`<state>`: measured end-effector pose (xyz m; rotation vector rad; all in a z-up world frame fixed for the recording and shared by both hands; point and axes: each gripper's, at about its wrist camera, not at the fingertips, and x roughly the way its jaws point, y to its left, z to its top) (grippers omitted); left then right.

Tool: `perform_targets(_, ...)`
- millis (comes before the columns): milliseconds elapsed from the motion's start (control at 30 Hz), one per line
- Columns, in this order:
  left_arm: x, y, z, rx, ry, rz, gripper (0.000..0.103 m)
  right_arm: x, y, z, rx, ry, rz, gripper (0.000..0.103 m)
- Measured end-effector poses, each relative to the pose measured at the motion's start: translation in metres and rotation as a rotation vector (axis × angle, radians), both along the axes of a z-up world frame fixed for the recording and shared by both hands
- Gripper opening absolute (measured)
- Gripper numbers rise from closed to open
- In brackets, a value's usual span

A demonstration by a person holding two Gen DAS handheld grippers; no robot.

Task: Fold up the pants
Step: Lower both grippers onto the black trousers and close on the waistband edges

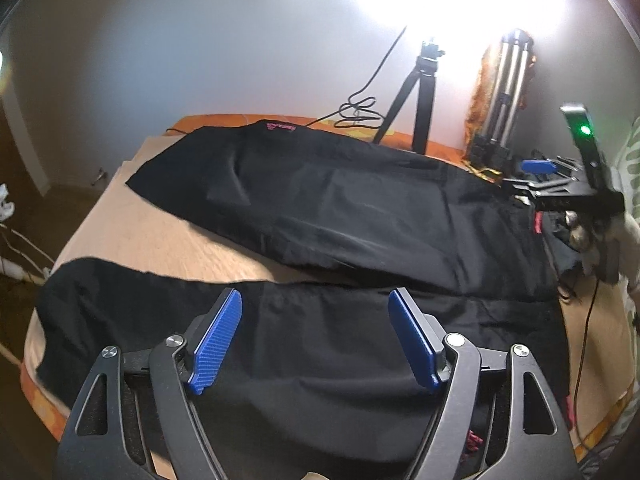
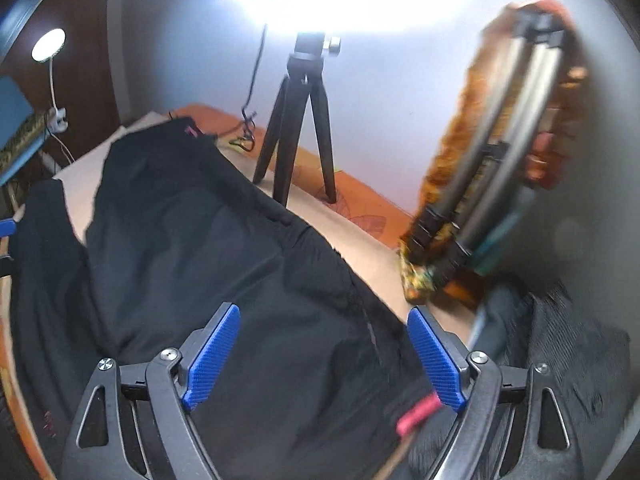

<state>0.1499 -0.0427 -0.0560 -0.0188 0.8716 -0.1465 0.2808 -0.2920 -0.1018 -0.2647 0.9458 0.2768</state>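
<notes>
Both sets of jaws stand wide apart with nothing clamped. Our left gripper [image 1: 316, 338] hangs over the near leg of the black woven-fabric pants [image 1: 360, 208], with cloth below and ahead of its blue ribbed pads [image 1: 218, 340], but not pinched. Our right gripper [image 2: 324, 354] hovers over the wider upper part of the same pants, a small red tag [image 2: 416, 414] just inside its right jaw.

The two legs lie spread in a V ahead of the left jaws, so we judge the step in hand to be taking hold for a first fold. To do it well, we should bring each pair of jaws down onto an edge or seam, not the flat middle, and pinch every layer there before lifting together, so the cloth stays flat.

The pants rest on a peach-coloured bed sheet [image 1: 132, 224] with an orange patterned border. Beyond the jaws stand a small black tripod [image 2: 296, 120] and a folded silver tripod [image 2: 496, 152] against a pale wall, under a glaring light.
</notes>
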Motion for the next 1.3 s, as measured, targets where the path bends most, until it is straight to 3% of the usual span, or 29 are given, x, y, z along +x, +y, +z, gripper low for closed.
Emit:
perform_targets(300, 0.039, 0.007, -0.01, 0.053, -0.002, -0.018, 0.07, 0.077, 0.009, -0.052, -0.054, 0.127, 0.032, 0.084)
perform_targets(500, 0.06, 0.02, -0.016, 0.033, 0.015, 0.013, 0.07, 0.1, 0.002, -0.073, 0.003, 0.189, 0.008, 0.083)
perform_targets(567, 0.068, 0.027, -0.018, 0.013, 0.027, 0.035, 0.07, 0.103, 0.006, -0.078, 0.004, 0.202, 0.022, 0.074)
perform_targets(667, 0.075, 0.035, -0.018, -0.001, 0.036, 0.062, 0.07, 0.1, 0.011, -0.082, 0.044, 0.227, 0.055, 0.047)
perform_targets(800, 0.082, 0.044, -0.015, -0.012, 0.038, 0.091, 0.07, 0.091, 0.011, -0.074, 0.085, 0.211, 0.03, 0.014)
perform_targets(833, 0.083, 0.045, -0.014, -0.016, 0.037, 0.097, 0.07, 0.087, 0.012, -0.07, 0.095, 0.203, 0.028, 0.012)
perform_targets(1067, 0.097, 0.068, -0.008, -0.109, 0.054, 0.157, 0.07, 0.037, 0.026, -0.027, 0.11, 0.089, 0.069, 0.009)
perform_targets(1300, 0.114, 0.075, -0.002, -0.201, 0.084, 0.17, 0.07, -0.048, 0.069, 0.026, 0.095, -0.047, 0.173, 0.008)
